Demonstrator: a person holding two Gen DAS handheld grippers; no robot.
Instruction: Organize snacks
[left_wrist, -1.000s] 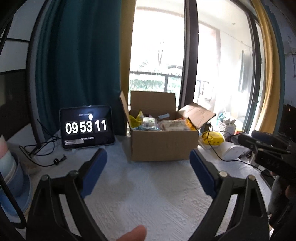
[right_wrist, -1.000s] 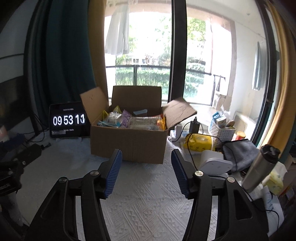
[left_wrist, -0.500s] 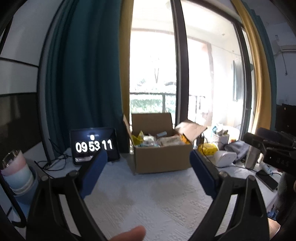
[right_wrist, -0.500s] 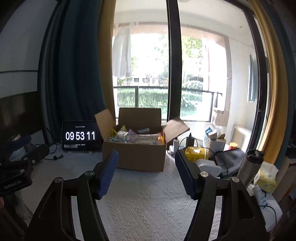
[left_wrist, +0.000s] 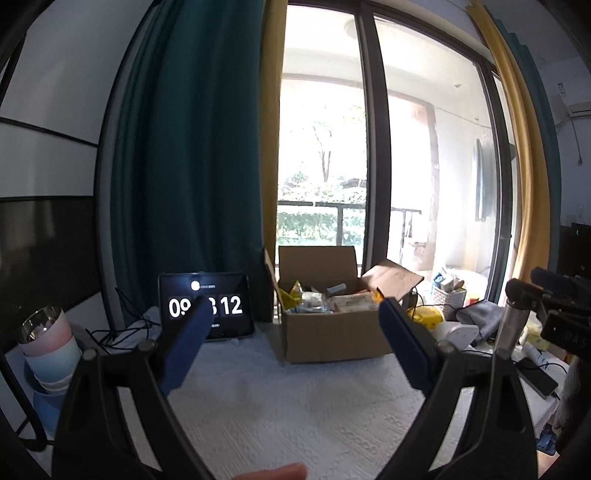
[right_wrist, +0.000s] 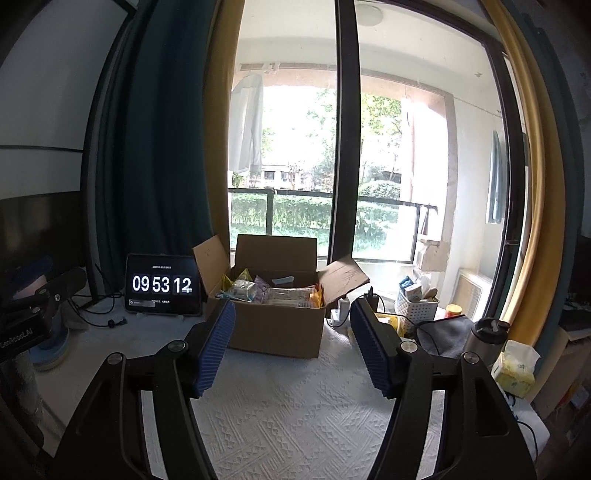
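An open cardboard box (left_wrist: 332, 338) stands at the far middle of the white-clothed table and also shows in the right wrist view (right_wrist: 275, 328). It is full of snack packets (right_wrist: 273, 293), also seen in the left wrist view (left_wrist: 328, 301). My left gripper (left_wrist: 291, 347) is open and empty, well short of the box. My right gripper (right_wrist: 291, 347) is open and empty, also short of the box and raised above the table.
A tablet clock (left_wrist: 207, 312) stands left of the box. Stacked cups (left_wrist: 48, 354) sit at the far left. Right of the box are a white device (left_wrist: 460, 332), a white basket (right_wrist: 417, 306), a steel flask (right_wrist: 484, 338), a tissue pack (right_wrist: 515, 369) and cables.
Both grippers have pulled back and tilted up, so the box looks smaller and farther. Both grippers stay open. The clock went from 09 53 11 to 09 53 12.
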